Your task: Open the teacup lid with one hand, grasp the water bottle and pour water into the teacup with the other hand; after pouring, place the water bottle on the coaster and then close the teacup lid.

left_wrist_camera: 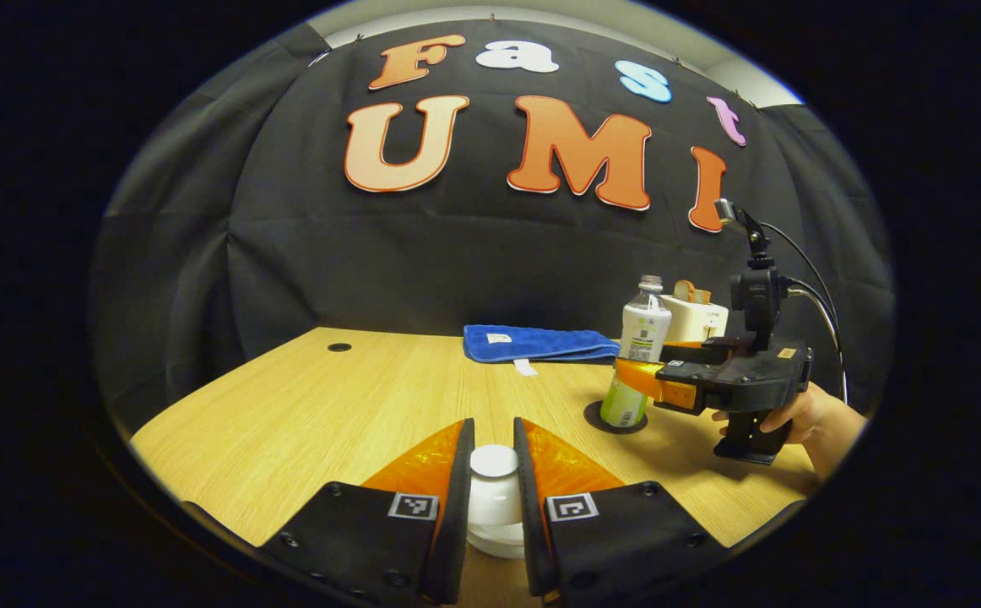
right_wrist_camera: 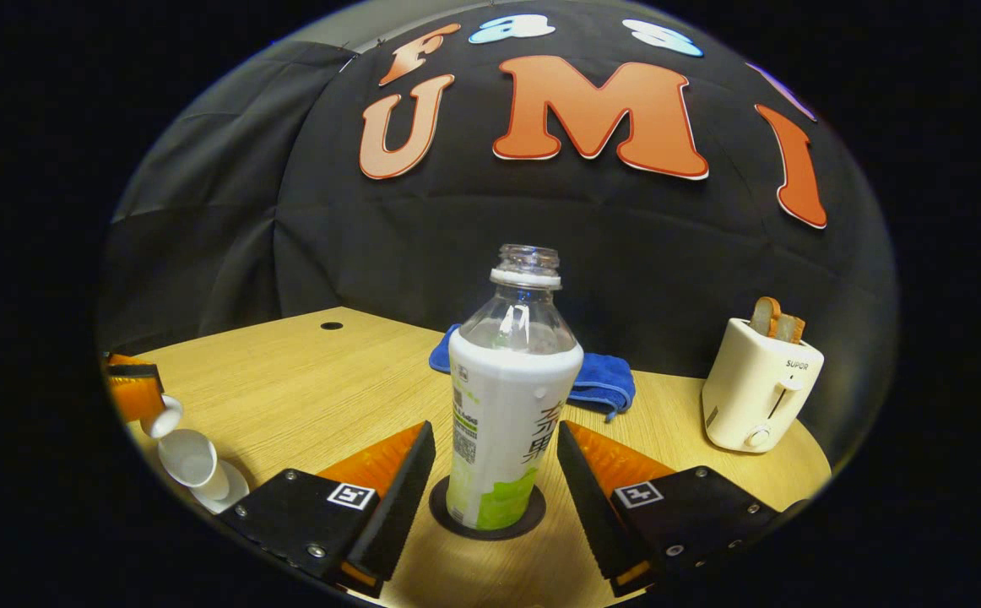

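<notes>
Jaws astride bottle (right_wrist_camera: pixel 507 405) on coaster (right_wrist_camera: pixel 487 513)

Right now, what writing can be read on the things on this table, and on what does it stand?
"SUPOR": on the toaster, front face.
Print on the bottle: too small and curved away to read.
Print on the towel tag: too small to read.
</notes>
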Available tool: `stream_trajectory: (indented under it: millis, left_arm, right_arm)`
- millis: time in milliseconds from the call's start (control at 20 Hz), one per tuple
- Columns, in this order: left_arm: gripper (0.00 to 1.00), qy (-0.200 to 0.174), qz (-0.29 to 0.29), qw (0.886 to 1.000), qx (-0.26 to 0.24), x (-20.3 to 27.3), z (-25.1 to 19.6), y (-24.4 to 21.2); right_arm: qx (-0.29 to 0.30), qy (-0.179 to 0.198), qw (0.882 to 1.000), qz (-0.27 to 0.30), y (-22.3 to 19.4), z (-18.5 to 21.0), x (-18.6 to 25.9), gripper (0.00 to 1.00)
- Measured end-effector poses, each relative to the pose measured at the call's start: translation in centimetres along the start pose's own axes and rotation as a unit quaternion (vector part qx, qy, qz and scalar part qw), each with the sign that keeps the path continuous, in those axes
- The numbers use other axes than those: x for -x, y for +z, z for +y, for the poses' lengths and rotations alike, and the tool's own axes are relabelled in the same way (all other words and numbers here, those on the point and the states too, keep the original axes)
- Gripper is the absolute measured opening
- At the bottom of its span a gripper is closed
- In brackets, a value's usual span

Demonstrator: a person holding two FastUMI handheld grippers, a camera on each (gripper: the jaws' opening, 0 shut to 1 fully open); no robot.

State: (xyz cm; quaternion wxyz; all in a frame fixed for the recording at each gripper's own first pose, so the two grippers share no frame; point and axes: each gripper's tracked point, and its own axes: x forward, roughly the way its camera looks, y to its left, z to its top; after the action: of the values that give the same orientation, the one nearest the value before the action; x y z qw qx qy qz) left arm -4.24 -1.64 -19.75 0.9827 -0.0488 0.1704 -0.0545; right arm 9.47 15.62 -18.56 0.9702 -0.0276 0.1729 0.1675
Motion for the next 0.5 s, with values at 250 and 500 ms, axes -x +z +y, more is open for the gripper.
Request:
stream_trajectory:
  millis: [250,500]
  left_arm:
    - [0.31,-0.009,0.022,1.0,-0.007,-0.6,-1.5,-1.9]
    - [0.31,0.002,0.041,0.999,-0.014,-0.9,-1.6,-3.4]
  right_arm:
    - [-0.003,-0.006,1.0,-0.012,0.2,-0.9,2.3,0.93]
    - [-0.017,-0.011,0.999,-0.028,0.6,-1.5,4.8,0.94]
